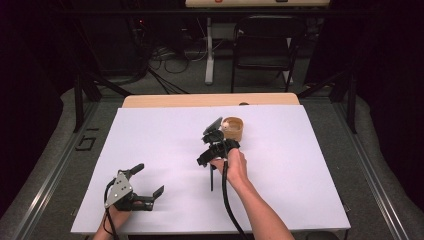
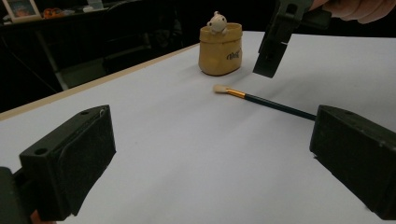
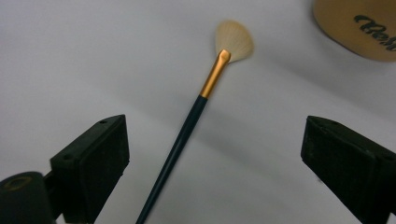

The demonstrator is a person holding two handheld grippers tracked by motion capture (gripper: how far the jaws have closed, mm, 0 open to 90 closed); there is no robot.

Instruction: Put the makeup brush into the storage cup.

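From above the near side of the table (image 1: 150,210), a white sheet covers most of a wooden top whose bare far edge shows as a tan strip. At the near left, the left gripper (image 1: 146,181) rests low over the sheet in a person's hand, a grey three-cornered plate on top, its two black jaws spread wide with nothing between them. Near the middle, the right hand (image 1: 234,162) holds the right gripper (image 1: 214,132) tilted toward the far side, a black cable trailing back along the forearm. Just beyond its tips stands a small tan pot (image 1: 233,129). A thin dark line beneath the hand is the handle of a brush (image 1: 212,179). A black chair (image 1: 262,45) and loose cables sit on the floor beyond the table.

Along the left gripper's jaws, both black pads stand far apart at the bottom corners, released and holding nothing. Ahead on the white sheet lies the brush (image 2: 261,100), its pale bristles pointing left, gold ferrule and dark green handle running right behind the right-hand jaw. Farther off stands the pot (image 2: 220,53), dark lettering on its side and a small pale figure at its rim. The right gripper (image 2: 275,46) hangs above the brush, off the sheet.

Looking down the right gripper's jaws, they are parted wide, gripping nothing. Between them lies the brush (image 3: 205,98) flat on the sheet, its fan-shaped bristles at the far end. The pot's (image 3: 359,28) lettered side fills the far right corner, near the bristles but apart.
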